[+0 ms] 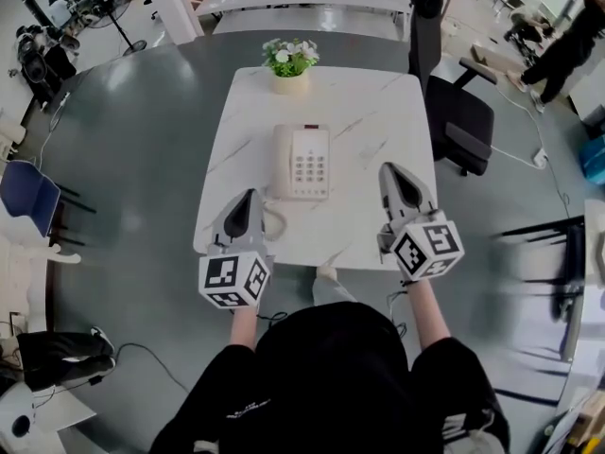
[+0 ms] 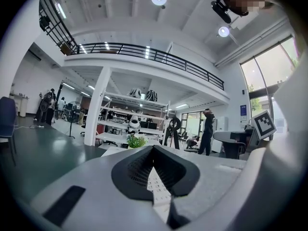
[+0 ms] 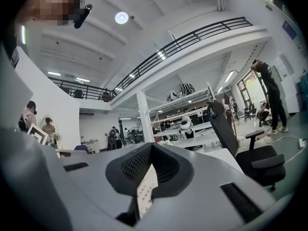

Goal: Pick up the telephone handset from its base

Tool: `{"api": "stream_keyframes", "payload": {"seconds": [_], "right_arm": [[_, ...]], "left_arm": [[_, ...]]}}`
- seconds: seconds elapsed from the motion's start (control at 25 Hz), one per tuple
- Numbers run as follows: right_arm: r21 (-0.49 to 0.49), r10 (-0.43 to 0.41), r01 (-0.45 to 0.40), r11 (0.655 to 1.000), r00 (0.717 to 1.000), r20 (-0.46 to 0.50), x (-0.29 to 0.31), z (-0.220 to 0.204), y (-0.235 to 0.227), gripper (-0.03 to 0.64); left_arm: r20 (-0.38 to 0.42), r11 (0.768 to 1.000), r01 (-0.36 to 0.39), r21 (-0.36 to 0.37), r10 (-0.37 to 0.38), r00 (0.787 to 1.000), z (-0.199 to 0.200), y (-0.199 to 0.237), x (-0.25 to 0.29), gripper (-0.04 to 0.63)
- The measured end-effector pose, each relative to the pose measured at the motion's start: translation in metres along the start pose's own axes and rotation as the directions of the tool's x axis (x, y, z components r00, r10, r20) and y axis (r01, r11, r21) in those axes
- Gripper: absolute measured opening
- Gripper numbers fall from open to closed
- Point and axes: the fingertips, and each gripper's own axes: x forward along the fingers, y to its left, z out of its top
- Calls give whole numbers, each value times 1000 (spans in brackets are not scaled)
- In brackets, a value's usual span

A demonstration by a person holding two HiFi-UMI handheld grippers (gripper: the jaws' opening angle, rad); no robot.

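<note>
Cream handset point(image 1: 282, 162) cradled along left of telephone base point(image 1: 314, 164), mid-table point(image 1: 378, 112). Probably light, rigid, slick plastic, tethered by coiled cord point(image 1: 274, 223); best pinched across narrow middle. Left tongs point(image 1: 248, 197), right tongs point(image 1: 395, 170) pressed together, empty.

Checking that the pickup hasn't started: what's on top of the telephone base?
The handset lies along the left side of the base, beside the keypad. The cradle beneath the handset is covered, so it cannot be seen.

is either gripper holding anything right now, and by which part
Nothing is held. The left gripper and the right gripper are both shut and empty, apart from the handset, which lies on its base.
</note>
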Motion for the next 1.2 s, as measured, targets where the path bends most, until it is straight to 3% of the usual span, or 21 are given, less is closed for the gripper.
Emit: {"api": "stream_keyframes", "payload": {"seconds": [0.24, 0.68, 1.04, 1.2], "right_arm": [[3, 18, -18, 1000, 1000, -14, 36, 1, -22, -9], [34, 66, -64, 997, 995, -76, 87, -27, -40, -9], [91, 59, -44, 995, 983, -172, 106, -62, -44, -9], [103, 52, -32, 994, 978, -204, 117, -81, -46, -9]], "left_arm": [[-6, 1000, 1, -15, -1, 1000, 2, 6, 40, -1], [-150, 997, -26, -75, 15, 989, -32, 25, 92, 0], [-337, 997, -21, -76, -6, 942, -69, 34, 126, 0], [-381, 998, -27, -60, 2, 925, -86, 41, 146, 1]]}}
